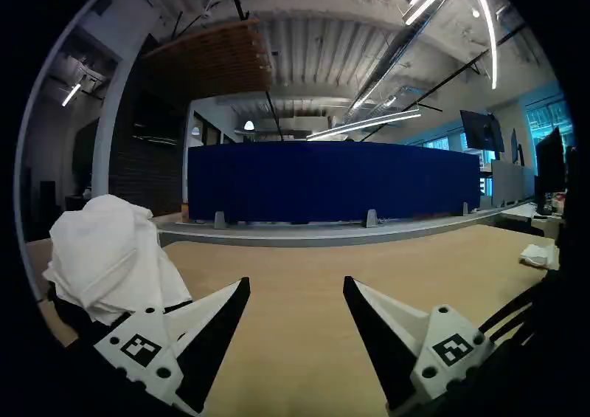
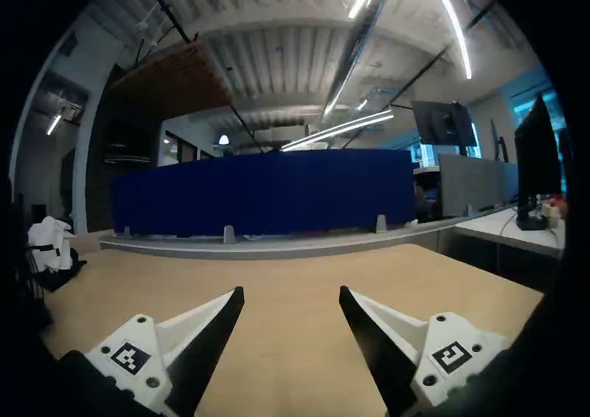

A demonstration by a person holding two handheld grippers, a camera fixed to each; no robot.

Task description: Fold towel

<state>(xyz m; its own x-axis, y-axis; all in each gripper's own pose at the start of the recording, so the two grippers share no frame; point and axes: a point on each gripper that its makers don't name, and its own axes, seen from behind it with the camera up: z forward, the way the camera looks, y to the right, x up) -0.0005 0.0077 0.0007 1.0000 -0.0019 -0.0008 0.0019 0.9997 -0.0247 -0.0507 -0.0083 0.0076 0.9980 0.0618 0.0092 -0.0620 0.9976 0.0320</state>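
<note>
A heap of crumpled white towels sits on the wooden table at the left in the left gripper view, just beyond my left finger. My left gripper stands open above the bare tabletop with nothing between its fingers. In the right gripper view the same white towels appear small at the far left table edge, resting in a dark holder. My right gripper is open too, low over the table, holding nothing.
A long blue partition on a grey ledge closes off the table's far side. A small white crumpled item lies at the right table edge. Monitors stand on a white desk to the right.
</note>
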